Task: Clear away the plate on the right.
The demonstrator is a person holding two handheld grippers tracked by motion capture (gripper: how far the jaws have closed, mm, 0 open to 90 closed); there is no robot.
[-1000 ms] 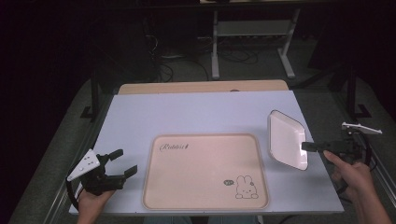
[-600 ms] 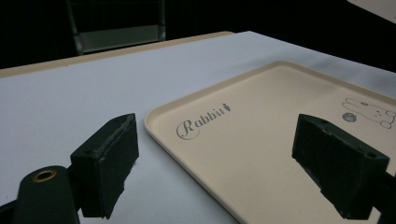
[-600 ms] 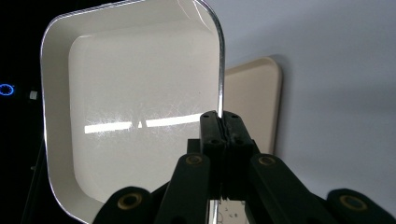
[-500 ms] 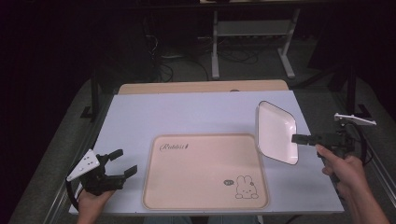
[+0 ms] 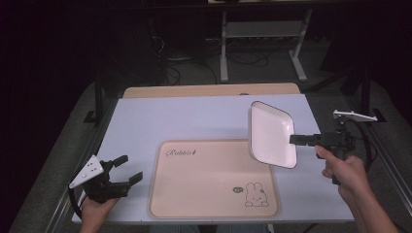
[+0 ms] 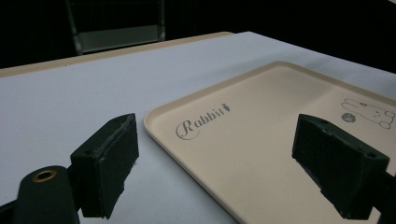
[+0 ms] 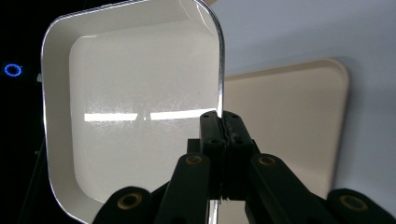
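- A pale lavender tabletop (image 5: 194, 121) is seen from the high view, with a strip of wood-coloured board along its far edge.
- A beige tray (image 5: 209, 179) lies flat on the near middle of the tabletop; the word "Rabbit" is printed at its far-left corner and a small rabbit drawing at its near-right corner.
- The left hand-held gripper (image 5: 124, 171) is held low at the near-left corner of the tabletop, just left of the tray, by the left hand (image 5: 94, 212).
- Its jaws are spread wide and nothing is held between them; in the left gripper view the tray's printed corner is seen through the gap.
- The right hand-held gripper (image 5: 294, 140) is held by the right hand (image 5: 346, 171) at the right side of the tabletop.
- Its jaws are closed tight on the rim of a white rounded-square plate (image 5: 272, 133).
- The plate is lifted off the tabletop and tipped up on edge, above the tray's far-right corner, its hollow face turned toward the high camera.
- In the right gripper view, the jaws are seen pinching the plate's edge, with the tray behind.
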